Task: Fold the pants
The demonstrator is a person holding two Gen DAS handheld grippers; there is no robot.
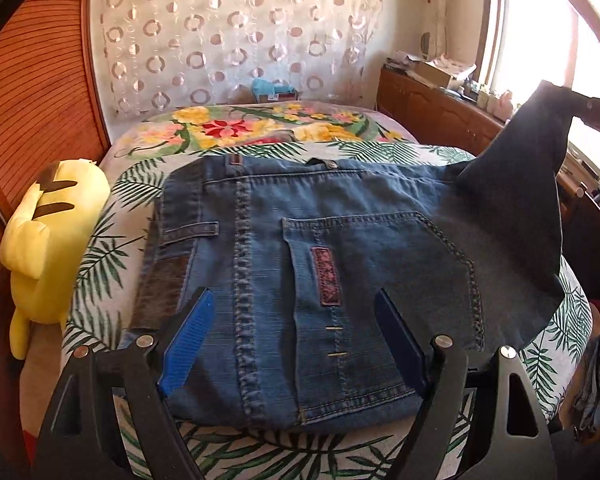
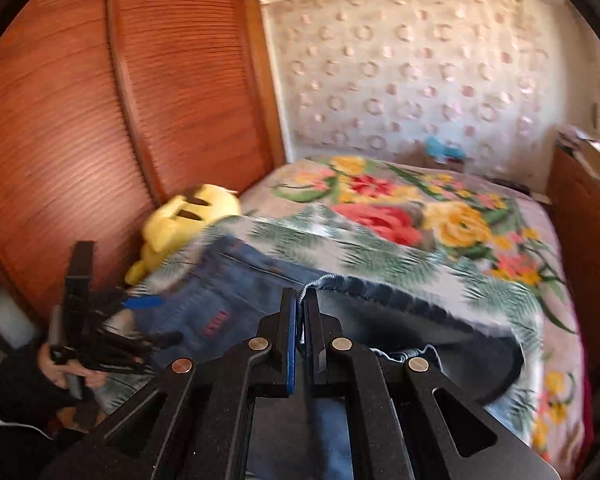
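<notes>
Blue denim pants [image 1: 320, 248] lie on the bed, seat side up, with a back pocket showing. My left gripper [image 1: 296, 300] is open just above the seat, its blue pads on either side of the pocket, holding nothing. My right gripper [image 2: 299, 300] is shut on the hem of a pant leg [image 2: 380, 292] and holds it lifted over the bed. In the left wrist view that lifted leg [image 1: 532, 184] rises at the right up to the right gripper [image 1: 580, 102]. The left gripper [image 2: 140, 304] also shows in the right wrist view, at the lower left.
The bed has a leaf-print sheet [image 1: 112, 240] and a floral blanket [image 1: 236, 128] at the far end. A yellow plush toy [image 1: 52, 232] lies at the left edge against the wooden wardrobe [image 1: 32, 92]. A wooden cabinet [image 1: 432, 108] with clutter stands right, under a window.
</notes>
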